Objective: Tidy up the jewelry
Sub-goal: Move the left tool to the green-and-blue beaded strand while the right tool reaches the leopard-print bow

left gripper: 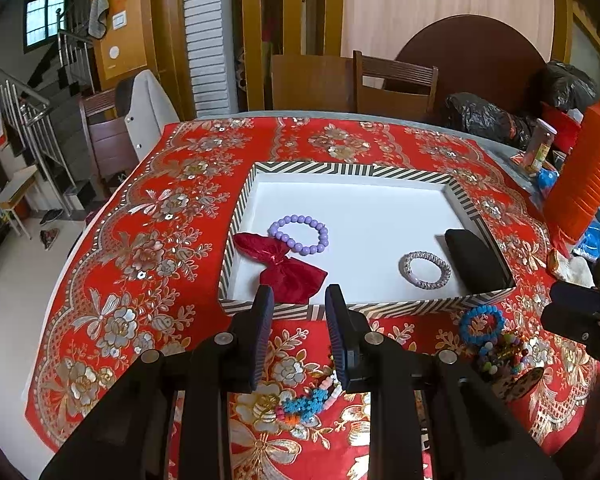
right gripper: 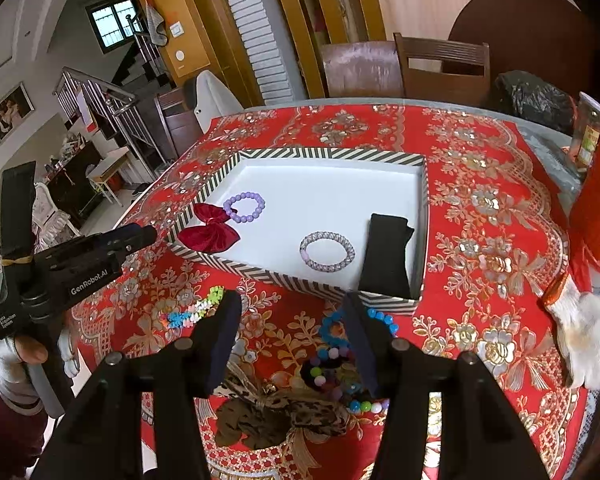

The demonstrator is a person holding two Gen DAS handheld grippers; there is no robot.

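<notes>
Your left gripper (left gripper: pixel 298 300) hovers at the near edge of the striped box (left gripper: pixel 340 170), its fingers a little apart and pinching nothing. Your right gripper (right gripper: pixel 290 308) has its fingers spread and still opening, also with nothing between them.

In the box already lie the purple bracelet (left gripper: pixel 299 234) at 10 o'clock, the red bow (left gripper: pixel 284 266) at 8 o'clock over the rim, the silver bracelet (left gripper: pixel 427 270) near 4 o'clock and a black pouch (left gripper: pixel 476 262) beside it.

On the cloth the blue bracelet (right gripper: pixel 374 316) lies just under your right fingers, at 12 o'clock from the dark bead pile (right gripper: pixel 332 376).

I think the blue one is next. Lower the right gripper straight, take only one side of its ring, and keep away from the pile so that no other beads come with it.
</notes>
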